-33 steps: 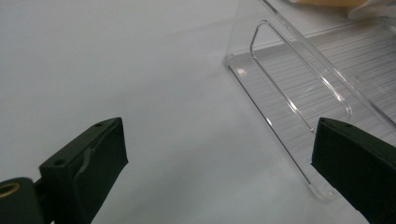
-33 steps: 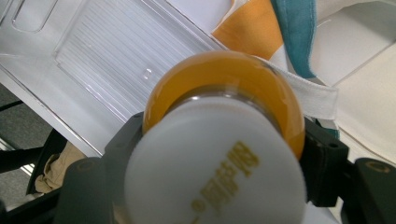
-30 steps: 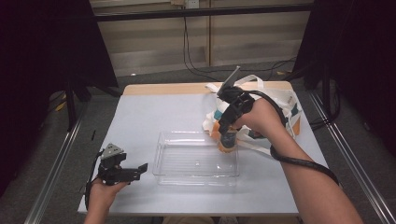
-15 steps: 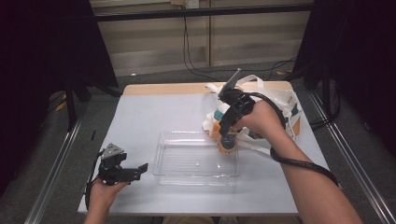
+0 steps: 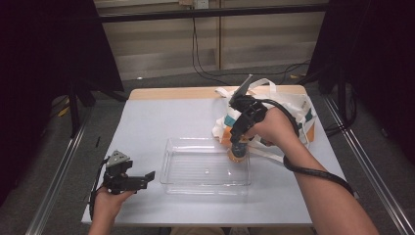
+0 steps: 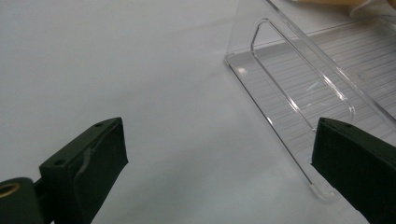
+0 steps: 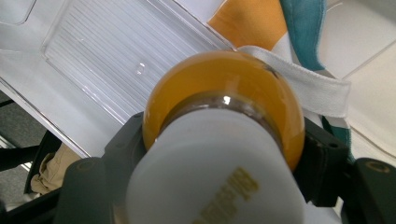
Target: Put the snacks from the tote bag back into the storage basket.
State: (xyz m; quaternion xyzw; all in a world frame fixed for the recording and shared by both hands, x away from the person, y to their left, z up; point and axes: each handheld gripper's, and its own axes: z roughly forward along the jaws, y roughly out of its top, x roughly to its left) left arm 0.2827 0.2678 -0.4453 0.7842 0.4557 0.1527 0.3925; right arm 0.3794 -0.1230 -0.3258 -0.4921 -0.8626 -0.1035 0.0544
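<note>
Two grippers at work above white table. Right gripper: pointed down, jaws clamped on orange bottle with white cap, gripped at the shoulder just below the cap. Bottle position: held at right end of clear plastic tray, against its far right corner, beside cloth bag lying toward table's far right corner. Left gripper: jaws spread wide, nothing between them, resting near table's near left corner, aimed at tray's left end, apart from it.
</note>
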